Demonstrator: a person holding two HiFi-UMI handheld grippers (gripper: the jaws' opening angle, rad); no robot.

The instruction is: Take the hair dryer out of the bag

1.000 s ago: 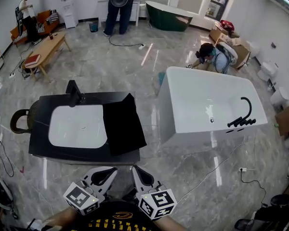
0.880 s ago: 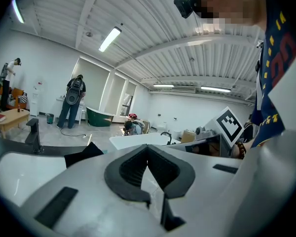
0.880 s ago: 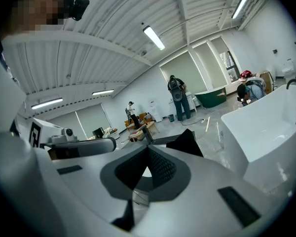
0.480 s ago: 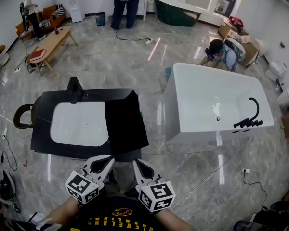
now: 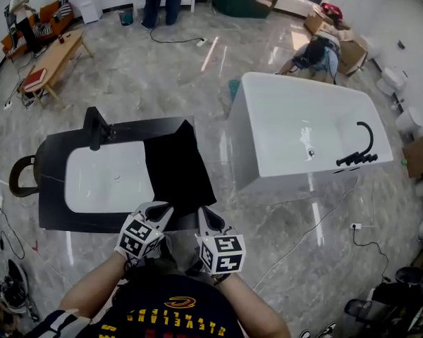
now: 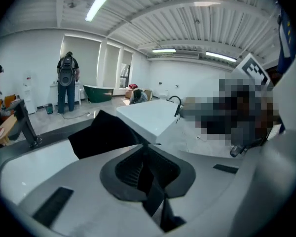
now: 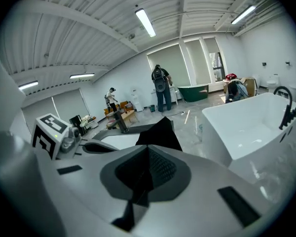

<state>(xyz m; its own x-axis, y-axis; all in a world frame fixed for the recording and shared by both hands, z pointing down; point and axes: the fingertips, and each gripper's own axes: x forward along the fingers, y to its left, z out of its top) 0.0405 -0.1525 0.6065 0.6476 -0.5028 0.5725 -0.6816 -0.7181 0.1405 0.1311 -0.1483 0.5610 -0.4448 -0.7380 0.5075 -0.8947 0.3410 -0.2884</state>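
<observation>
At lower centre, the left gripper (image 5: 158,210) and right gripper (image 5: 207,217), both pressed together and empty, hover near the black fabric bag (image 5: 176,169) on the black counter (image 5: 106,221). The hair dryer is unseen, presumably inside; tugging cloth alone could spill it.

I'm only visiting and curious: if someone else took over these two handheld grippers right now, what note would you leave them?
The left gripper is shut and empty, at the near edge of the black counter.
The right gripper is shut and empty, right beside it.
The black bag lies on the counter's right part, partly over the white sink; neither gripper touches it.
The hair dryer is not visible, presumably inside the bag.
Done: nothing yet.
Left: reach the bag, open it, draw the dryer out.
</observation>
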